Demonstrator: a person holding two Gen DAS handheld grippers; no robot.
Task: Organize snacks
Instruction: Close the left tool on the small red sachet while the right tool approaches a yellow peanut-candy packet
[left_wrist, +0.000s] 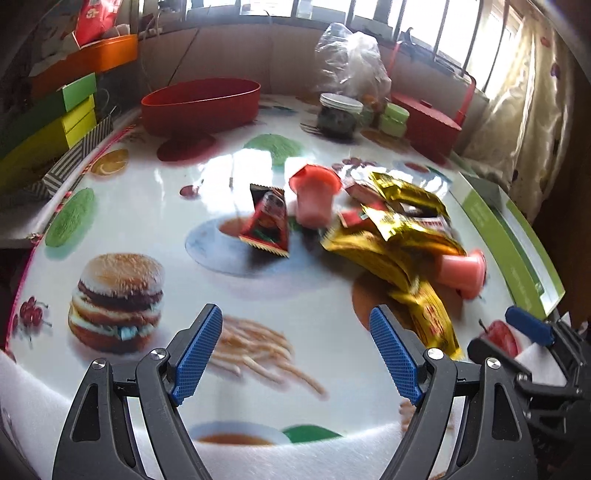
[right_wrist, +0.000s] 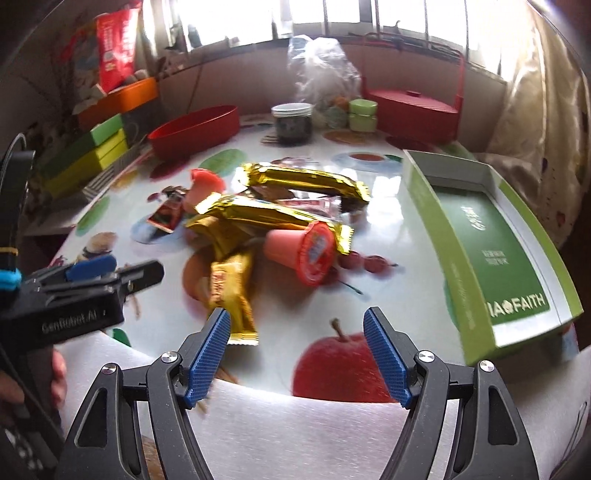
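Both grippers empty, jaws spread wide: left gripper (left_wrist: 295, 354) hovers low in its frame over the printed tablecloth (left_wrist: 147, 221), right gripper (right_wrist: 295, 354) likewise, above the apple print. Snack pile sits mid-frame in both views: gold wrappers (right_wrist: 266, 214) heaped together, one pink jelly cup (right_wrist: 295, 251) on its side touching them, another (left_wrist: 314, 195) upside down beside a red triangular packet (left_wrist: 267, 225). Green box lid (right_wrist: 491, 236) lies open at right of frame. Red oval bowl (left_wrist: 201, 103) upper left, well apart from pile.
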